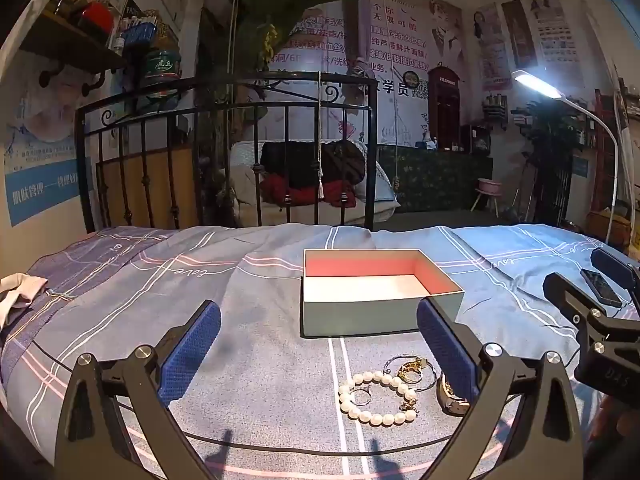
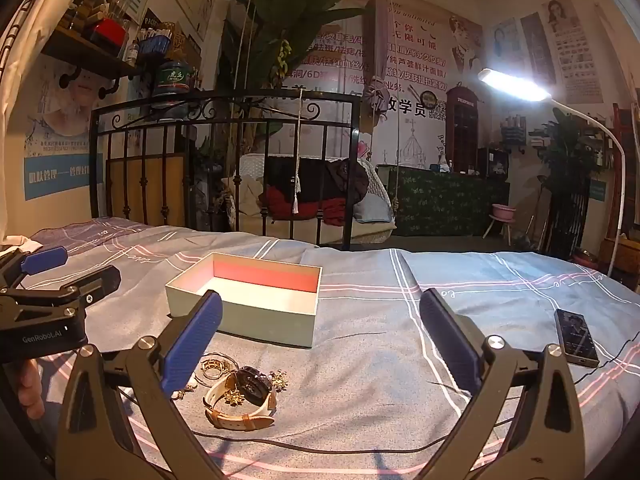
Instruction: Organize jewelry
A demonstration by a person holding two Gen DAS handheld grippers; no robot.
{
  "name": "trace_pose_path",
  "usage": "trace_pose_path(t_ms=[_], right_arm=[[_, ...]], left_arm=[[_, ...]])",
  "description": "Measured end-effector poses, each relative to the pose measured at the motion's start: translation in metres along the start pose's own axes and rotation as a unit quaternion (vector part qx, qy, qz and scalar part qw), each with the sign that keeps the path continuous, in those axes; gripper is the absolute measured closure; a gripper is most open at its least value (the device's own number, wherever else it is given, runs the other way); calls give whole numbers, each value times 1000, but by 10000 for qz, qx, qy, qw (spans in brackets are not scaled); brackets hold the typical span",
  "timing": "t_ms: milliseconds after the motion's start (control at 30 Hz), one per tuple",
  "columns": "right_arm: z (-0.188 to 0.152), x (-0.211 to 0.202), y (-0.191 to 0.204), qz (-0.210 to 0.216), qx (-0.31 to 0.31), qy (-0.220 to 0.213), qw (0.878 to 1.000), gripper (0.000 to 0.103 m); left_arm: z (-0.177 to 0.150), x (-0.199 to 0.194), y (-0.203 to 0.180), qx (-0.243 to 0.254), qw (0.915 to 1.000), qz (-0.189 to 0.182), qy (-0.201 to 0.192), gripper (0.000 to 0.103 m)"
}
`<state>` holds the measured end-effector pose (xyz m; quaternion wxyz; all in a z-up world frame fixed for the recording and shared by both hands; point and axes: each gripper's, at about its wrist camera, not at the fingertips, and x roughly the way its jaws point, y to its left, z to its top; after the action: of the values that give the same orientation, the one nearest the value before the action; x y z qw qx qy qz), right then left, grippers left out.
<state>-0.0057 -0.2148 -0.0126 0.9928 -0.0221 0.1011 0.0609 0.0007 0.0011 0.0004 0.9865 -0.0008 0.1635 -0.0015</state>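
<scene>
Well, you held both grippers wide open, empty.
Your left gripper (image 1: 318,346) hovered over the pearl bracelet (image 1: 376,398); your right gripper (image 2: 320,338) near the watch (image 2: 244,398), box (image 2: 256,308) just beyond.

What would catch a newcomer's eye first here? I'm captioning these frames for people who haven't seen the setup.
Probably the open box with its pink inner walls, sitting empty on the plaid bedspread. Just in front of it lies a small heap of jewelry: a pearl bracelet, gold pieces and a tan-strapped watch. The bright lamp at upper right also pulls attention.
</scene>
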Motion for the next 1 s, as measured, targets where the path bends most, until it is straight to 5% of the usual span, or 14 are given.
trace_pose_path(t_ms=[1000], right_arm=[[2,-4,3,119,-97,61,9999,6]], left_arm=[[-4,5,0,80,10000,18,49,6]])
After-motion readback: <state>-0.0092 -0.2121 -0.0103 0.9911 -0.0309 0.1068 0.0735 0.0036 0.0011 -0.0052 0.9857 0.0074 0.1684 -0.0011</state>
